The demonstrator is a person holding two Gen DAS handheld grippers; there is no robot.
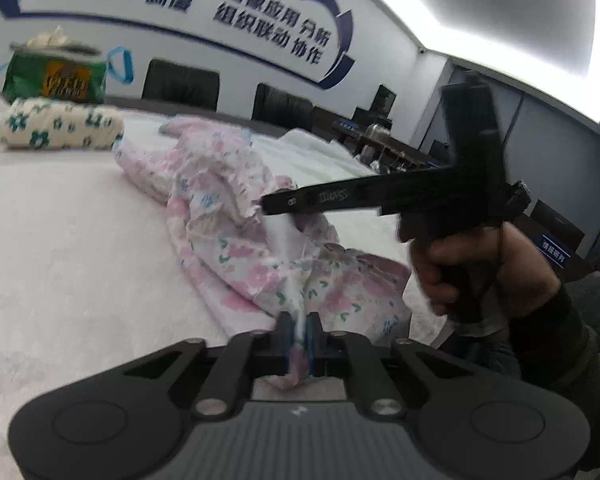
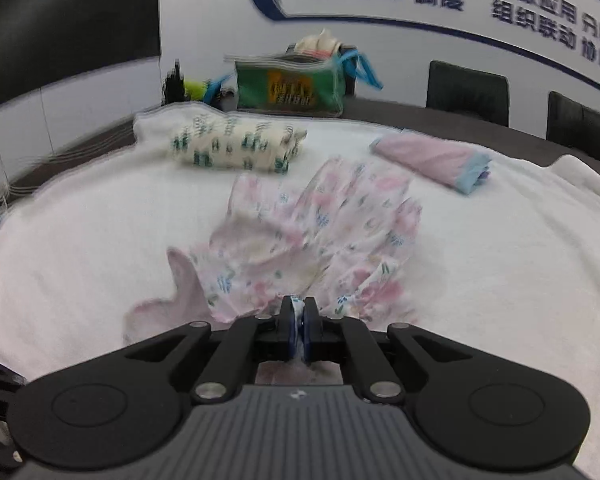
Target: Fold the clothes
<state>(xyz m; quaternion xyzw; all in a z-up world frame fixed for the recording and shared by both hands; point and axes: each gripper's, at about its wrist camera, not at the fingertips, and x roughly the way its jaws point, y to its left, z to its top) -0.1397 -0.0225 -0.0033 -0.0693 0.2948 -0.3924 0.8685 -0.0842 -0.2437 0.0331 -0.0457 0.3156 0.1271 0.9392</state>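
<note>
A pink floral garment point(image 1: 228, 216) lies crumpled on the white towel-covered table point(image 1: 60, 240). My left gripper point(image 1: 300, 322) is shut on an edge of it near the front. In the left wrist view the right gripper point(image 1: 272, 204) reaches in from the right, held by a hand, and pinches the garment higher up. In the right wrist view the right gripper point(image 2: 299, 308) is shut on the floral garment point(image 2: 312, 232), which fans out ahead of it over the table point(image 2: 80, 260).
A folded cream garment with green flowers point(image 2: 236, 144) point(image 1: 60, 128) and a folded pink garment with blue trim point(image 2: 432, 158) lie farther back. A green bag point(image 2: 290, 84) point(image 1: 54, 76) stands behind them. Black chairs point(image 2: 466, 90) line the wall.
</note>
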